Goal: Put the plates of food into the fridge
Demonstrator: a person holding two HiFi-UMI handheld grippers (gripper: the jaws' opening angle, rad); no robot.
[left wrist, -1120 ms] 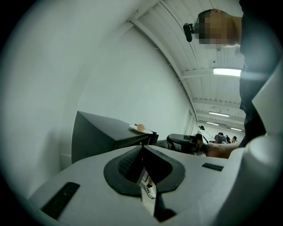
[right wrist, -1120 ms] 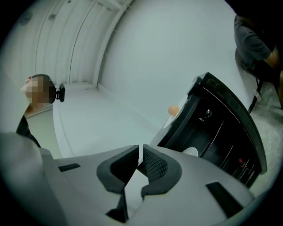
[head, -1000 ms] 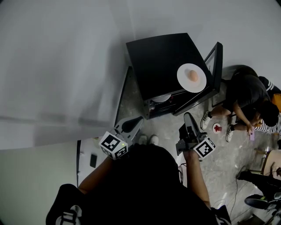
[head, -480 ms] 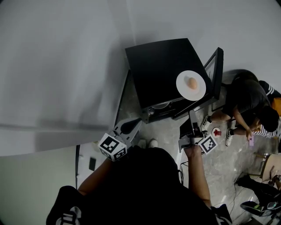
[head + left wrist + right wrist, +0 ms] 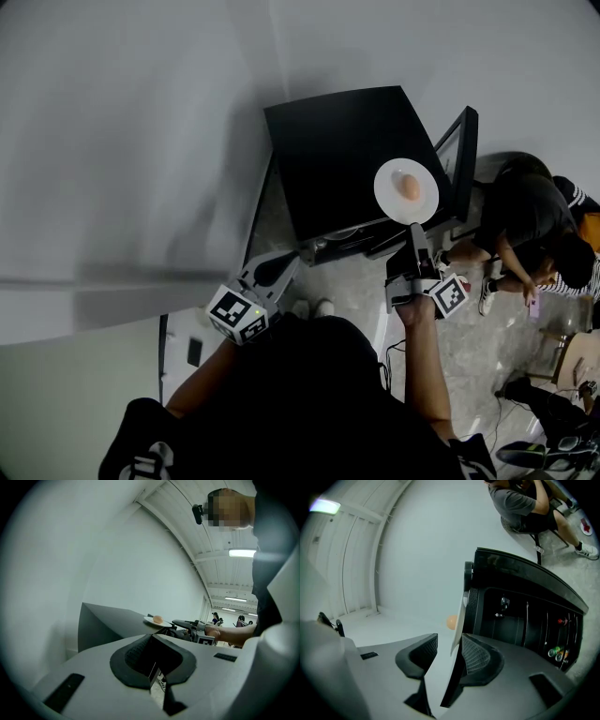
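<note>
Opening just now, my R gripper (image 5: 413, 236) had jaws wide w/ plate (image 5: 406, 190) rim between, not clamped; plate sat atop black fridge (image 5: 328, 141). L gripper (image 5: 279, 269) was closed, empty.

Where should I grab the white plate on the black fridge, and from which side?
Pinch the near rim of the plate, coming level from the open-door side of the fridge. It lies flat, its rim there seems to jut past the top's edge, and the food sits mid-plate.
</note>
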